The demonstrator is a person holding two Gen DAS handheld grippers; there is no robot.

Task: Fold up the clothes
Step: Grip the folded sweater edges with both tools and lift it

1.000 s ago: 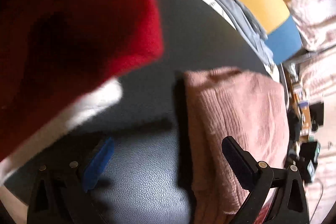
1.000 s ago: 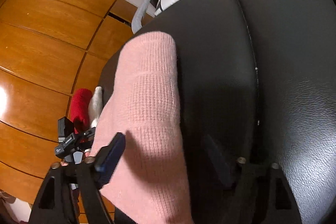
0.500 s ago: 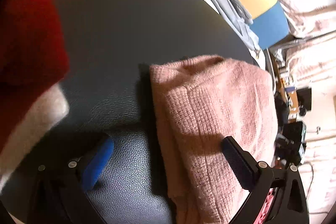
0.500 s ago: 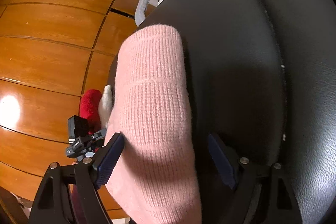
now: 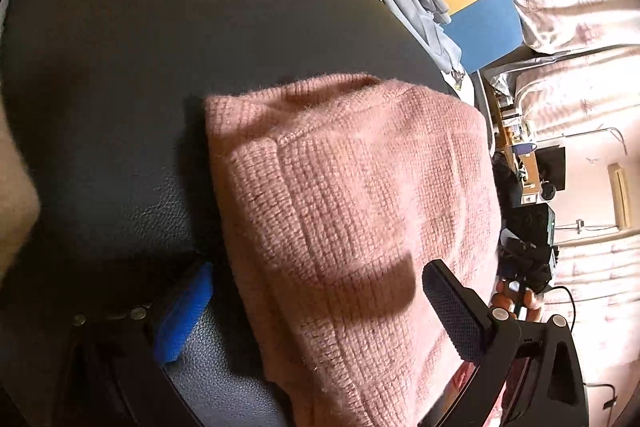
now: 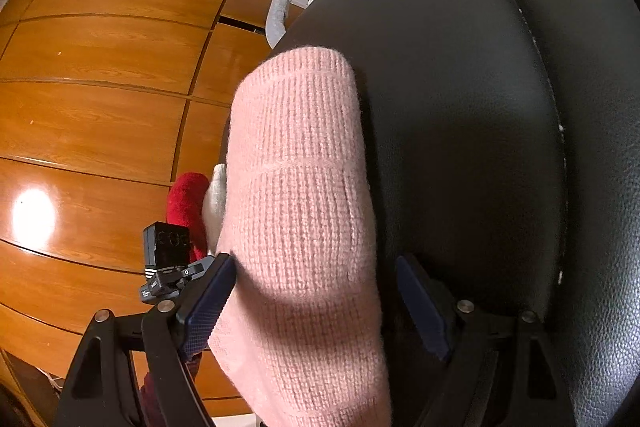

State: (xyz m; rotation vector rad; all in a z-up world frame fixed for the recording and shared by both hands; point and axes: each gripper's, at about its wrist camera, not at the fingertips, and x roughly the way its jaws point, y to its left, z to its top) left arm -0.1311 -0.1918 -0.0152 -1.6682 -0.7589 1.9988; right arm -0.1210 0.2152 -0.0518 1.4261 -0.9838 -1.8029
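Pink knit sweater [image 5: 352, 211], chunky ribbed weave, folded into a compact thick bundle, lies flat on the black leather seat [image 5: 140, 47] near the seat's edge, one rounded fold end pointing toward the seat's far side. In the right wrist view the same sweater [image 6: 304, 211] runs as a long rounded roll along the seat's [image 6: 460, 107] left edge, a horizontal seam line crossing its middle. Surface looks smooth, layers stacked, no loose sleeve visible.
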